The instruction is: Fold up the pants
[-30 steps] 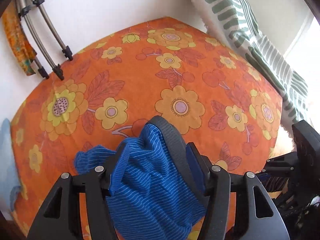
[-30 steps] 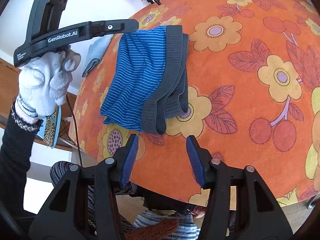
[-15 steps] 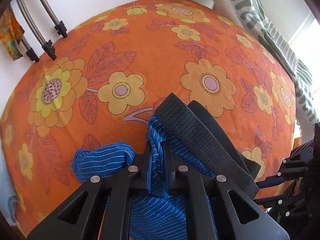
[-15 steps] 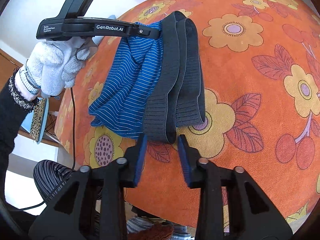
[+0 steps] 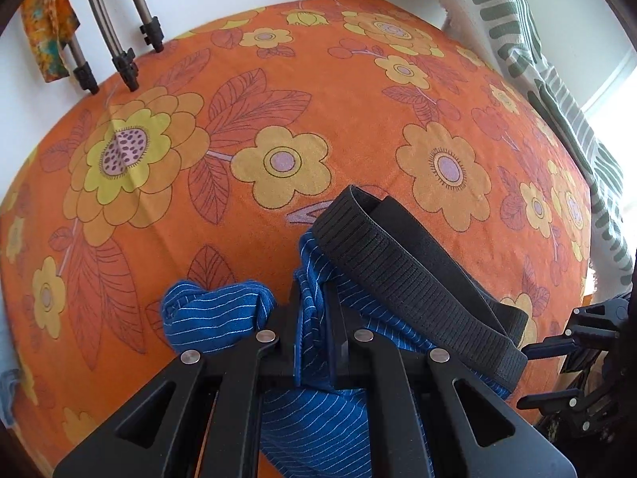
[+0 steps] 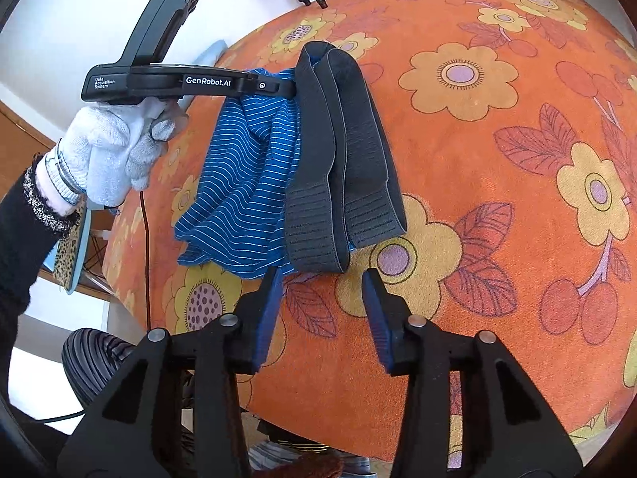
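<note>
Left wrist view: the left gripper [image 5: 314, 318] is clamped on the blue striped pants [image 5: 318, 430] near the table's [image 5: 358, 99] close edge; orange cloth lies bare beyond. Its fingertips are buried in fabric.

Right wrist view: the right gripper [image 6: 322, 310], jaws opening and empty, hovers just short of the waistband [image 6: 342, 159]; the table edge is cut off below.

Both grippers were matte black plastic, with cut-out triangular arms and silver rivets at the joints. The right gripper [image 6: 320, 298] had blue ribbed pads [image 6: 268, 318] inside its fingers. The left gripper [image 6: 292, 87] carried white lettering, "GenRobot.AI" and "Data Acquisition System", along its side. The hand [image 6: 115, 155] under it wore a pale knit glove, with a black sleeve [image 6: 24, 247] and speckled cuff behind.
</note>
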The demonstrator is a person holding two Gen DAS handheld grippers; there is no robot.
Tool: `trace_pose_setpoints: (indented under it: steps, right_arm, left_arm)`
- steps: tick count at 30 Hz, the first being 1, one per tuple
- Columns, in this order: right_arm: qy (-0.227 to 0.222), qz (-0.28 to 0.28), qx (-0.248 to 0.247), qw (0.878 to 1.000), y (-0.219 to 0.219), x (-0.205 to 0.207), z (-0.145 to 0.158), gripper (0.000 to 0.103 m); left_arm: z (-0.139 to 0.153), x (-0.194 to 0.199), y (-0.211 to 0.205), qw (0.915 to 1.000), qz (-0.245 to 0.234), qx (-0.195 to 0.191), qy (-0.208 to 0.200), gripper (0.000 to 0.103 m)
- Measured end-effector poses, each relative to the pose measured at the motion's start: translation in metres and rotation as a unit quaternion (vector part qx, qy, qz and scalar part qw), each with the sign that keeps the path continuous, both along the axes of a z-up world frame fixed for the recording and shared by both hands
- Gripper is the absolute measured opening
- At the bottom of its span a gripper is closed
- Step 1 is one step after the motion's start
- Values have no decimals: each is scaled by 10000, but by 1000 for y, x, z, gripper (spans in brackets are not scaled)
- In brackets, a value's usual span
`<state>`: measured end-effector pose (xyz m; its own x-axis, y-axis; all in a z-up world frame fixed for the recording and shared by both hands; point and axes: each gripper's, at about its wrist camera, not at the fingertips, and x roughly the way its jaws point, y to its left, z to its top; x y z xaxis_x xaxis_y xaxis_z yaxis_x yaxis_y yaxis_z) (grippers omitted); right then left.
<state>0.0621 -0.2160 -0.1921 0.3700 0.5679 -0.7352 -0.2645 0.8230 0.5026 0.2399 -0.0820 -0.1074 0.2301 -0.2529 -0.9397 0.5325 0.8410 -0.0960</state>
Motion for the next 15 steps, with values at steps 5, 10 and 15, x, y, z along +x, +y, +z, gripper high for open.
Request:
trace_pose_setpoints:
  steps: [5, 10, 15]
  right_arm:
    - [162, -101, 260, 9995, -2, 10, -6, 38]
    - [76, -206, 302, 9993, 3, 9, -2, 18]
    - [-803, -314, -420, 9954, -1, -2, 30, 14]
  left_arm:
    - [1, -2, 0, 10000, -41, -1, -37, 7]
    - [0, -2, 3, 10000, 11, -67, -25, 7]
    - [2, -2, 7, 9998, 88, -155, 4, 7]
